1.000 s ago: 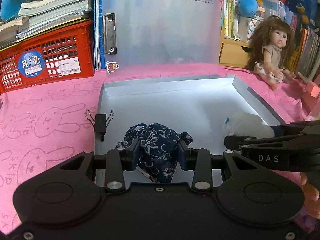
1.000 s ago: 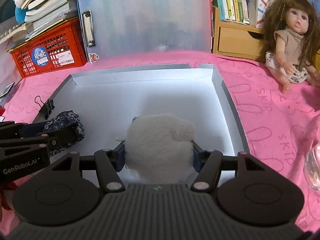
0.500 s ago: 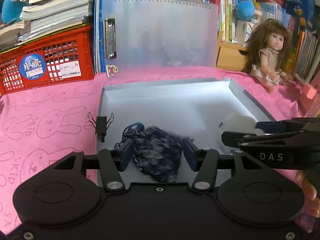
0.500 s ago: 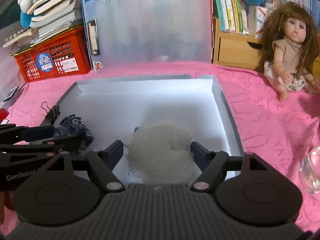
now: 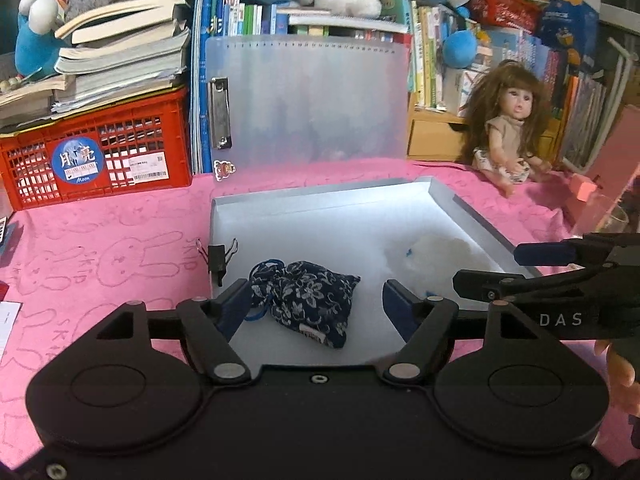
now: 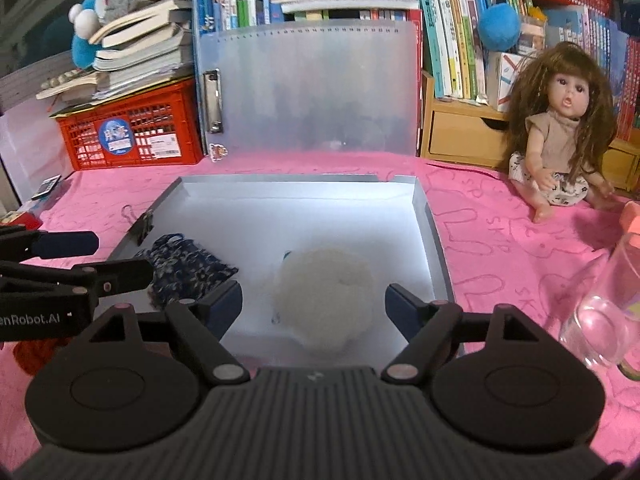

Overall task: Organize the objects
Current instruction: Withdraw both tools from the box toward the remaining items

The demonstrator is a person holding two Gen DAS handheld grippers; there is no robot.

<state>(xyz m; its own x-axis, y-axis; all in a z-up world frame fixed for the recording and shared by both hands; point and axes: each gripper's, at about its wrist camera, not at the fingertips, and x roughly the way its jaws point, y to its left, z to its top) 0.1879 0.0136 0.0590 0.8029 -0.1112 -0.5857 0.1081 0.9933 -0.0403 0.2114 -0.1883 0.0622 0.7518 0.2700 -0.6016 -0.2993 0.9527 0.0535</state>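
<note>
Blue flowered cloth made the little pouch [image 5: 308, 302], and in the left wrist view it lay flat inside the grey tray [image 5: 320, 200], near the tray's front left side by the black clip [image 5: 218, 258]. The left gripper [image 5: 316, 304] had just been opening; its jaws stood wide, touching nothing, the pouch just ahead between them.

In the right wrist view the white fluffy ball [image 6: 326, 300] sat in the tray's front middle. The right gripper [image 6: 314, 306] had just opened too, spread wide, tilted down, free of the ball.

We hold the left gripper [image 5: 316, 304] and right gripper [image 6: 314, 306] side by side, angled downward, fingers [image 5: 234, 304] just spread apart, gripping nothing.
</note>
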